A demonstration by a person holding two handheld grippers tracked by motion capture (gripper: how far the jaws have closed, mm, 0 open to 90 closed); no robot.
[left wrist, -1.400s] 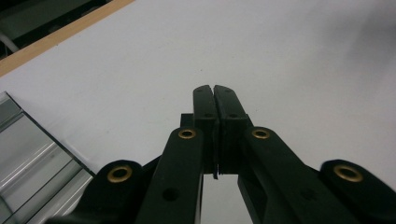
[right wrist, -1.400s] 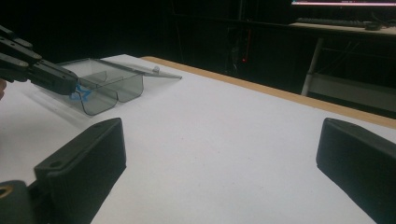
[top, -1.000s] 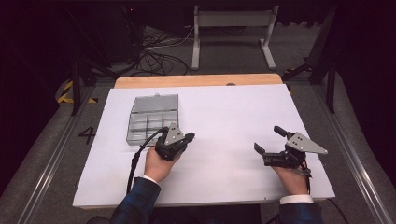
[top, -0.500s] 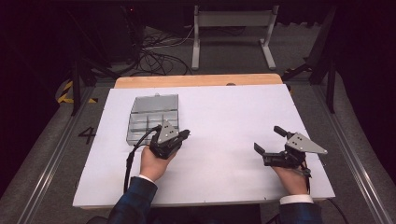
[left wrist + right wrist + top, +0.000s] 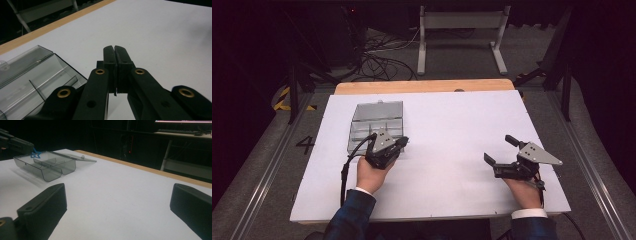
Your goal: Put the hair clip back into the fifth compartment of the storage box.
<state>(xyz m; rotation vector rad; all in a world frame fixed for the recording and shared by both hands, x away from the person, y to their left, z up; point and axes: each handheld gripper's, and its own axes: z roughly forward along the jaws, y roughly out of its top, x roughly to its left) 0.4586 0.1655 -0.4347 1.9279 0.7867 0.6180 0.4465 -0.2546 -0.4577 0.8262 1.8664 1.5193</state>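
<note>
Smoky clear plastic box (image 5: 377, 124), ribbed inside, lid open; left tongs (image 5: 403, 142) closed empty beside it; right tongs (image 5: 501, 150) spread wide.

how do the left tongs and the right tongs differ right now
The left tongs have their jaws shut flat together; the right tongs have theirs spread wide with nothing between. The left tongs sit by the clear compartment box; the right tongs are far from it, over bare white table. Both have black jaws and a grey plate on top.
</note>
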